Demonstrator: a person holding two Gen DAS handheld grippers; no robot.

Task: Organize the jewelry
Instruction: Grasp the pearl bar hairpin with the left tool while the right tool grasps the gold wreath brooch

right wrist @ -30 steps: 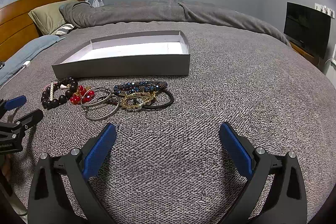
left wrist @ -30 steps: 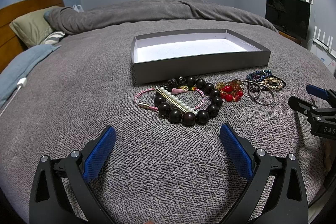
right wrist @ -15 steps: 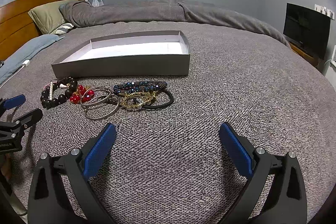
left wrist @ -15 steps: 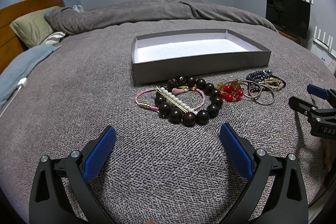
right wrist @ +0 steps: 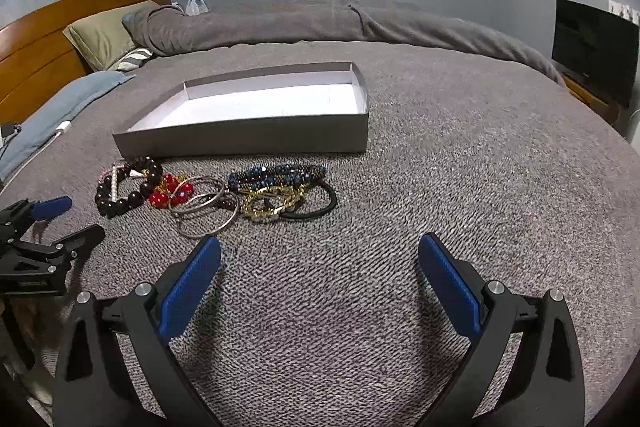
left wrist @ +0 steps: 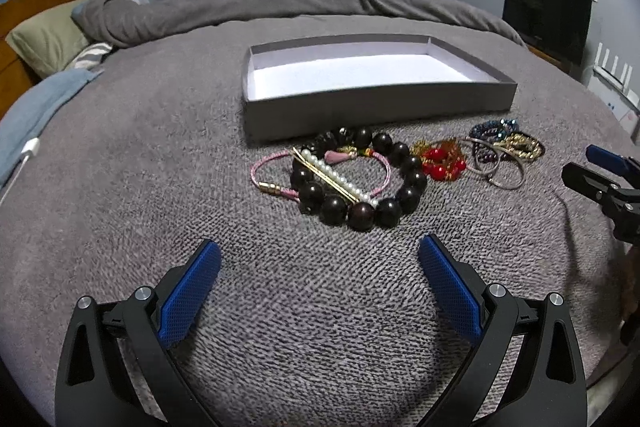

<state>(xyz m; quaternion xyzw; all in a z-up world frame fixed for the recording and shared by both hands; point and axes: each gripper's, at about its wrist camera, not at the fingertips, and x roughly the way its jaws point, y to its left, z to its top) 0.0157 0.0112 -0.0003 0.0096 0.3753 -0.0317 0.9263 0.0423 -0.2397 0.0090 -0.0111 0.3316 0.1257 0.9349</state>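
— What am I seeing on the bed?
— From my feed: a shallow grey box (left wrist: 376, 109), open and white inside. Just before it lie a dark bead bracelet (left wrist: 400, 183) crossed by a pearl bar (left wrist: 336, 177) over a pink cord (left wrist: 272, 187), then red beads (left wrist: 442, 163), silver bangles (right wrist: 204, 205), blue beads (right wrist: 276, 175), gold chain (right wrist: 272, 201), a black band (right wrist: 326, 205).

Dim, bluish indoor light; heavy fisheye bending and black vignetting at corners; slight motion blur toward 3 o'clock.
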